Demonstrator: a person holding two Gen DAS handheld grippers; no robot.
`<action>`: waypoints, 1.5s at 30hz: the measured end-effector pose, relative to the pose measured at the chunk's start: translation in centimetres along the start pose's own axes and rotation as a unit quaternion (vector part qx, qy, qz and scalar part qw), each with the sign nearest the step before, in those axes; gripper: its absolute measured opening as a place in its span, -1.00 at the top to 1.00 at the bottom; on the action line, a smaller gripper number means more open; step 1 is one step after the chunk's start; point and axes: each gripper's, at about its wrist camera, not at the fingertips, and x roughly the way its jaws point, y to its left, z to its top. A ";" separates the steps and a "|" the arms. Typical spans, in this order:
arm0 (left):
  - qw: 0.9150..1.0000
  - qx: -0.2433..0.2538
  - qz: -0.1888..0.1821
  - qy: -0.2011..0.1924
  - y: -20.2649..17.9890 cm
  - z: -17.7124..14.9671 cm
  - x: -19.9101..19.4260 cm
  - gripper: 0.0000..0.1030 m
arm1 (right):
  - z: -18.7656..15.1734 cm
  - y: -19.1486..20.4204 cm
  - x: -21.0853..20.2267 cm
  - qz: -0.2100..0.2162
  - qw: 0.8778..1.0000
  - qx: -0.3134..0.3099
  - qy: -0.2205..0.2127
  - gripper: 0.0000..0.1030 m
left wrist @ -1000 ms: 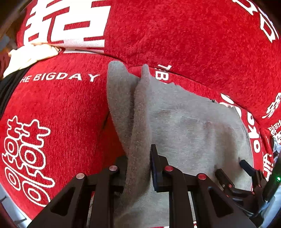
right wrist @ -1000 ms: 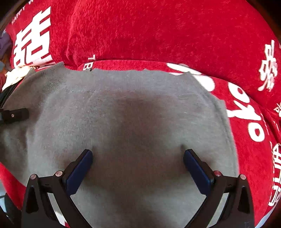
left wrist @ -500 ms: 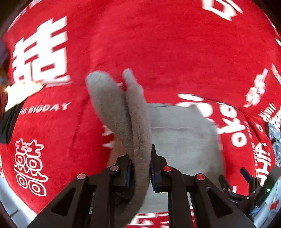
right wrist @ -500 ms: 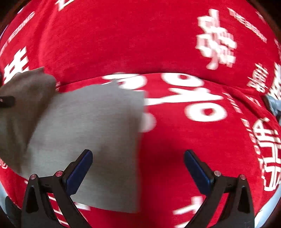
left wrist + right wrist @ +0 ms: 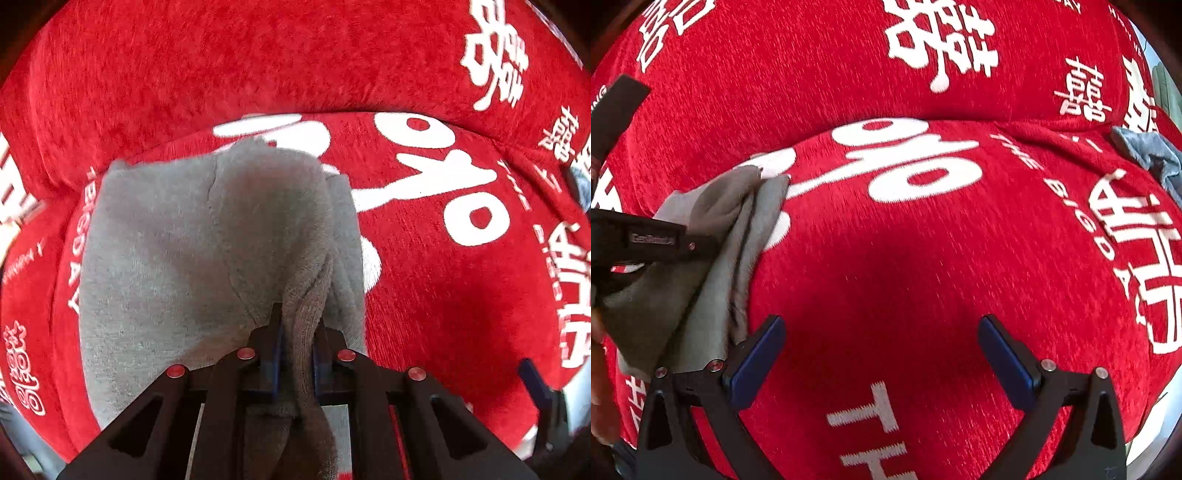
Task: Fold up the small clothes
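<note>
A small grey knit garment [image 5: 192, 240] lies on a red sofa cover, folded over on itself. My left gripper [image 5: 298, 332] is shut on a bunched edge of it, and the pinched fold drapes over the flat part toward the right side. In the right wrist view the garment [image 5: 701, 266] shows at the far left with the left gripper's black body across it. My right gripper [image 5: 881, 347] is open and empty, over bare red fabric to the right of the garment.
The red sofa cover [image 5: 923, 258] with large white lettering spans seat and backrest. A blue-grey cloth [image 5: 1148, 151] lies at the far right of the seat. The right gripper also shows at the lower right of the left wrist view [image 5: 543, 391].
My left gripper has carried the garment's edge from upright over to the right, laying it across the flat part. My right gripper has moved right off the garment, still open.
</note>
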 end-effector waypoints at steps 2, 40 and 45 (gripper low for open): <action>1.000 0.012 0.010 -0.006 -0.4 -0.3 -0.4 0.75 | -0.3 -0.3 0.0 0.002 1.000 0.006 0.003 -1.00; 0.985 -0.116 -0.046 -0.121 19.8 -14.9 -4.0 -0.83 | 1.8 10.4 -2.5 0.258 0.965 -0.002 0.041 0.77; 0.991 -0.113 -0.060 -0.047 20.4 -15.2 -0.6 -0.83 | 0.5 9.4 1.9 0.241 0.965 0.020 0.104 0.61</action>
